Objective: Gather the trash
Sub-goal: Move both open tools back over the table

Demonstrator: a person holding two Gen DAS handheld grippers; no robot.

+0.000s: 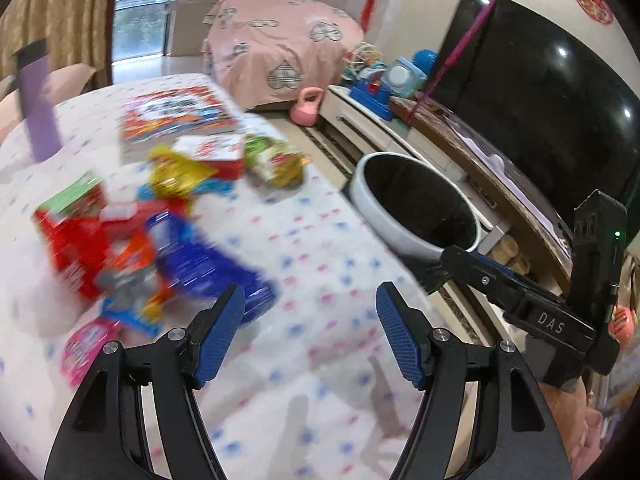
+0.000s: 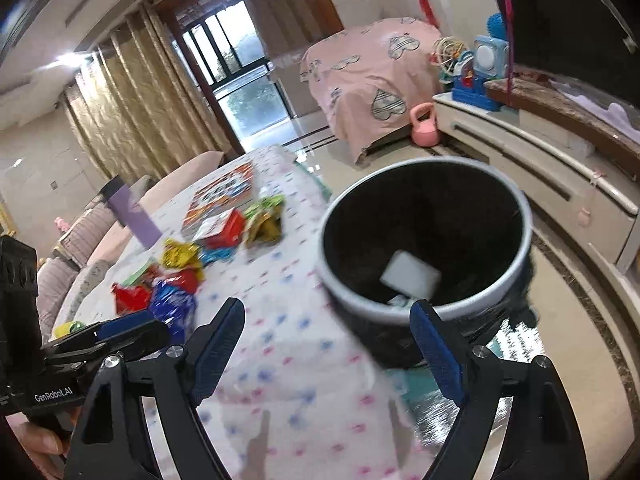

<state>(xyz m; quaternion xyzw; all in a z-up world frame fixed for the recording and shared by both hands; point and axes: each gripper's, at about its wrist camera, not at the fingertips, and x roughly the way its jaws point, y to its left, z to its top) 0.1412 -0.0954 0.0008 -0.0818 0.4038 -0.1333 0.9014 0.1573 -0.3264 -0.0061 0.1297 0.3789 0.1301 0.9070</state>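
Observation:
Snack wrappers lie in a blurred heap on the dotted tablecloth (image 1: 320, 248): a blue wrapper (image 1: 200, 256), a red one (image 1: 80, 248), a yellow one (image 1: 176, 172) and a green one (image 1: 272, 156). My left gripper (image 1: 310, 320) stands open above the cloth, just right of the blue wrapper, with nothing between its fingers. The round bin (image 2: 525, 220) with a dark liner stands beside the table; a white piece (image 2: 410, 274) lies inside. My right gripper (image 2: 328, 320) is open and empty, its right finger over the bin's near rim. The bin (image 1: 380, 216) also appears in the left wrist view.
A purple bottle (image 1: 38, 108) and a colourful flat box (image 1: 176, 114) sit farther back on the table. A low cabinet (image 2: 560, 184) with toys and a large dark TV (image 1: 540, 100) run along the right. A pink kettlebell (image 2: 424, 126) stands on the floor.

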